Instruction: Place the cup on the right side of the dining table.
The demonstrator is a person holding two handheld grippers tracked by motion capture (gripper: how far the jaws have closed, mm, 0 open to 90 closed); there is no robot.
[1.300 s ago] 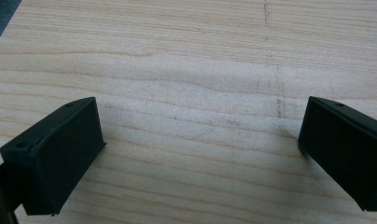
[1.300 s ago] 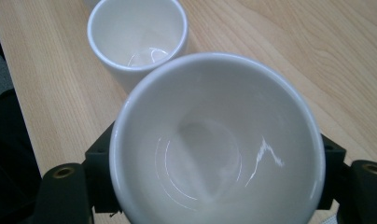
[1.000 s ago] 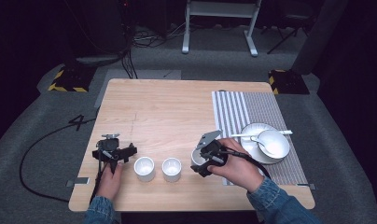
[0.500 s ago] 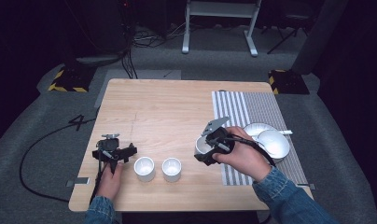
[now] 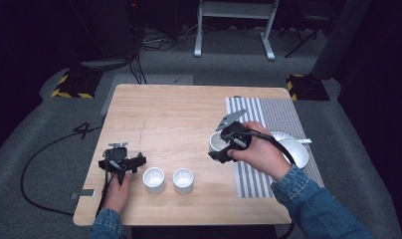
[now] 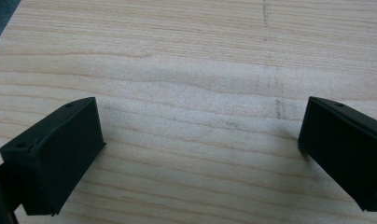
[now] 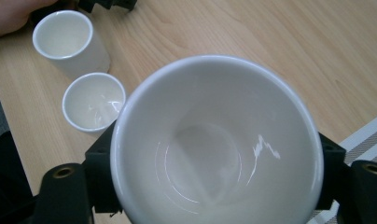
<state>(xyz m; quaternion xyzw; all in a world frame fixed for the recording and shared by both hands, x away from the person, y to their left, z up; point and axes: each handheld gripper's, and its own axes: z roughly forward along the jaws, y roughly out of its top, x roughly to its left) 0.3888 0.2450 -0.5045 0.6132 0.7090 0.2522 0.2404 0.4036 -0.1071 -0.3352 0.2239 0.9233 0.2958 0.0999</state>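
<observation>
My right gripper (image 5: pixel 223 147) is shut on a white bowl (image 5: pixel 216 143), held just left of the striped mat (image 5: pixel 268 117). In the right gripper view the bowl (image 7: pixel 217 140) sits between the two black jaws, its empty inside facing the camera. Two small white cups (image 5: pixel 153 179) (image 5: pixel 183 180) stand side by side near the table's front edge, and they also appear as cups (image 7: pixel 65 37) (image 7: pixel 93 100) beyond the bowl. My left gripper (image 5: pixel 120 162) rests left of the cups. Its jaws stand wide open (image 6: pixel 196 126) over bare wood, with nothing between them.
More white dishes (image 5: pixel 294 150) lie on the striped mat, partly hidden behind the right hand. The wooden table (image 5: pixel 179 114) has bare room across its far half. A black cable (image 5: pixel 45 154) trails off the table's left side onto the grey floor.
The right gripper has carried the white bowl a little away from the table's front edge, and the hand now covers more of the dishes on the mat. The left gripper has not moved.
</observation>
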